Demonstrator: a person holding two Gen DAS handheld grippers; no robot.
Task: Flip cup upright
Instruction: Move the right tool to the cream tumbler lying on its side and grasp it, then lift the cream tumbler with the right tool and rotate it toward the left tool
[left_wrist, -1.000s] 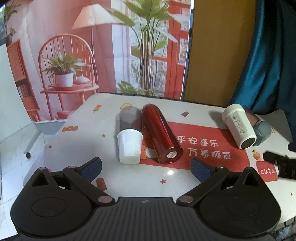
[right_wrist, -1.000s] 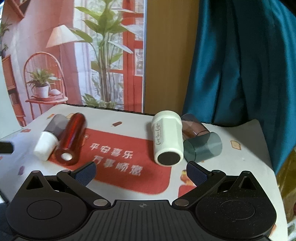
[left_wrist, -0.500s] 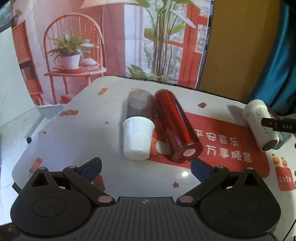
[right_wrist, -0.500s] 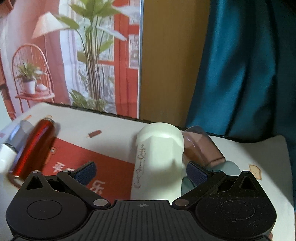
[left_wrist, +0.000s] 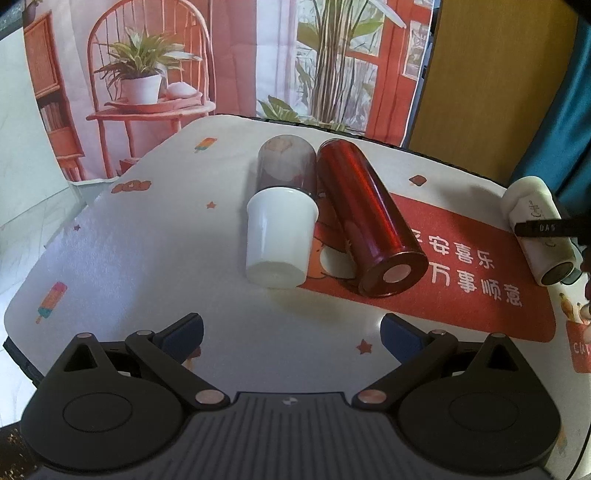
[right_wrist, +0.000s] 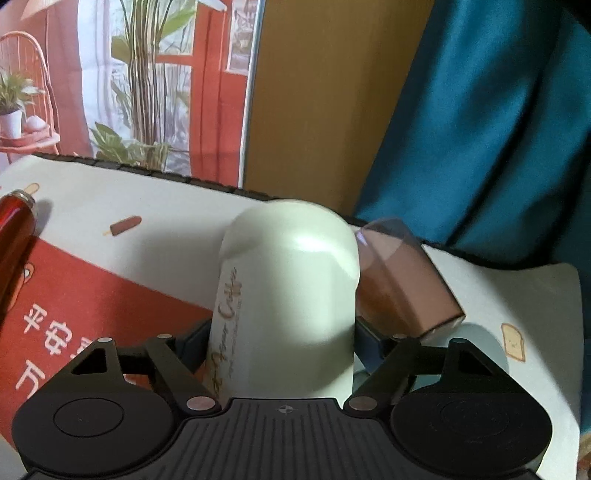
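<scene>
A cream cup with script lettering (right_wrist: 284, 295) lies on its side between the fingers of my right gripper (right_wrist: 282, 341), whose pads press its sides. It also shows in the left wrist view (left_wrist: 535, 225) at the far right, with a black finger across it. A small white cup (left_wrist: 279, 236) lies on its side with a smoky clear tumbler (left_wrist: 286, 164) behind it. A shiny red bottle (left_wrist: 369, 221) lies beside them. My left gripper (left_wrist: 291, 330) is open and empty, short of these cups.
A brown translucent tumbler (right_wrist: 402, 284) lies against the cream cup's right side. The table cloth (left_wrist: 147, 240) is white with a red panel. A printed backdrop, a yellow board and a teal curtain (right_wrist: 480, 129) stand behind the table.
My right gripper moved forward onto the cream cup and its fingers closed in on it. My left gripper moved closer to the white cup and red bottle.
</scene>
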